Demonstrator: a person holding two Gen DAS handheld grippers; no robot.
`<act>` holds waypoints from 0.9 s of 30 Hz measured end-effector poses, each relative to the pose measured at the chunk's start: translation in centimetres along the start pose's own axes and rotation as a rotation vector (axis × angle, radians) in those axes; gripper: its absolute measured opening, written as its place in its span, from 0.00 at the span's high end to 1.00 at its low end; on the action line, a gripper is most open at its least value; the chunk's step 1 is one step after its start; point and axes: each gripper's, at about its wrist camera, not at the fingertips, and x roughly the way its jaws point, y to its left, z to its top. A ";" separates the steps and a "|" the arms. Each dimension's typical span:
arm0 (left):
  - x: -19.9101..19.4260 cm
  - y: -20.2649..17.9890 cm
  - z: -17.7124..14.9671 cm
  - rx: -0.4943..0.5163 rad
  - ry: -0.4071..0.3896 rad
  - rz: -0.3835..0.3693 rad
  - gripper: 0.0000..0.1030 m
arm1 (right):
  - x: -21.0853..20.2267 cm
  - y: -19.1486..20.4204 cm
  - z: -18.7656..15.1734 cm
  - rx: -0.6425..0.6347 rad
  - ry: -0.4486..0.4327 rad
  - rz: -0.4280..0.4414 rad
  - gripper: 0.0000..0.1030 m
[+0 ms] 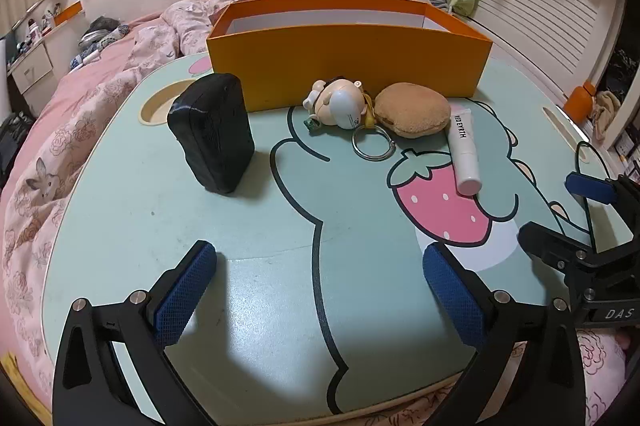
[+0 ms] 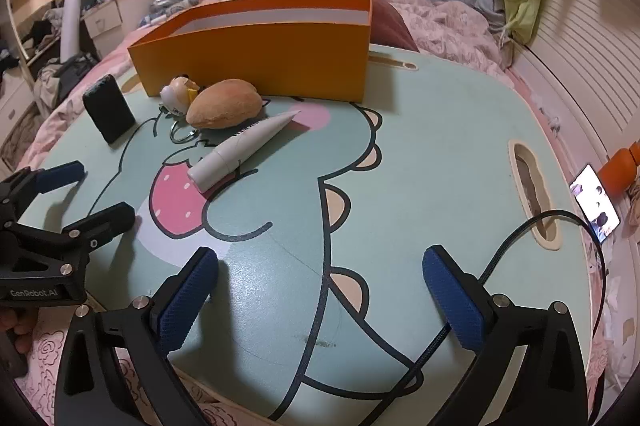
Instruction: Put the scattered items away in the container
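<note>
An orange open box stands at the far side of the cartoon-printed lap table. In front of it a black case stands on end. To its right lie a small figurine keychain with a metal ring, a tan bun-shaped plush and a white tube. My left gripper is open over the near table, nothing between its blue pads. My right gripper is open too, beside it and just as empty.
The table rests on a bed with a pink floral duvet. A black cable runs across the table's right part past a handle slot. A lit phone and an orange bottle lie off the right edge. A cup recess is at the far left.
</note>
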 end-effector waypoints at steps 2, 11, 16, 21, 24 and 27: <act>-0.1 0.0 0.0 0.000 0.000 -0.001 0.00 | 0.0 0.0 0.0 -0.001 -0.001 0.000 0.00; 0.0 0.1 0.1 0.002 0.000 -0.001 0.00 | 0.0 0.0 0.1 0.000 -0.001 0.000 0.00; 0.0 0.1 0.1 0.002 0.000 -0.001 0.00 | 0.0 -0.1 0.1 -0.001 -0.001 0.001 0.00; 0.1 0.2 0.1 0.002 0.000 -0.001 0.00 | 0.0 -0.1 0.0 -0.001 -0.001 0.001 0.00; 0.1 0.2 0.1 0.002 0.001 -0.001 0.00 | 0.0 -0.1 0.0 -0.001 -0.002 0.002 0.00; 0.1 0.2 0.1 0.002 0.000 -0.002 0.00 | 0.0 -0.2 0.0 0.002 -0.005 0.006 0.00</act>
